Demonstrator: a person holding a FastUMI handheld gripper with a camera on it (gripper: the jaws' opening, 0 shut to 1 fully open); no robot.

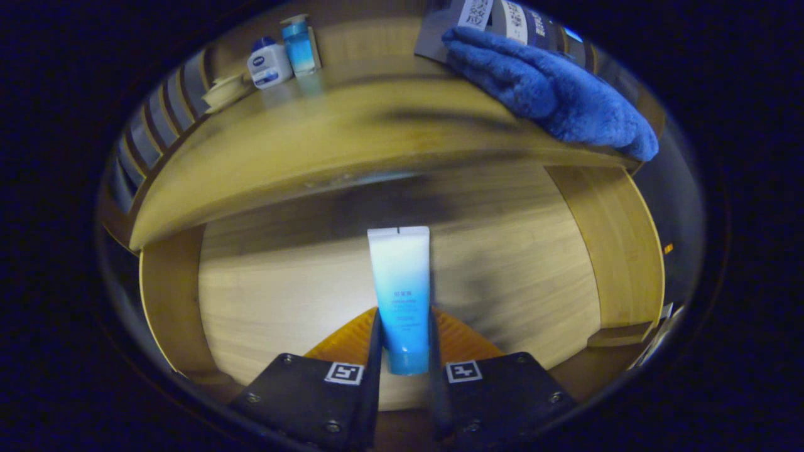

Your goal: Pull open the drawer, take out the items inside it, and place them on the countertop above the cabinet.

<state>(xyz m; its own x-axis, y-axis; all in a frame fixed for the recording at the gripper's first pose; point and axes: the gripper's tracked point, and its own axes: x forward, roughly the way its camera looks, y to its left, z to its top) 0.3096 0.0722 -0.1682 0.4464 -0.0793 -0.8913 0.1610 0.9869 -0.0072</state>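
Tube in our grip, over the open drawer.
We hold the tube [400, 295] clamped between both fingers of the gripper [402, 370], above the drawer [264, 295]; next we judge it needs lifting onto the countertop [301, 150], clear of the blue towel [553, 94].

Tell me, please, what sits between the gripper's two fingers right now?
In the gripper view, the blue-and-white tube stands between the gripper fingers, both pressing it, above the open drawer.

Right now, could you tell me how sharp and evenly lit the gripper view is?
Gripper view: the tube held in the tool is sharp; the countertop edge is smeared, with a dark streak; fisheye bends straight edges; shadow covers the drawer back, its floor is bright; the towel is soft.
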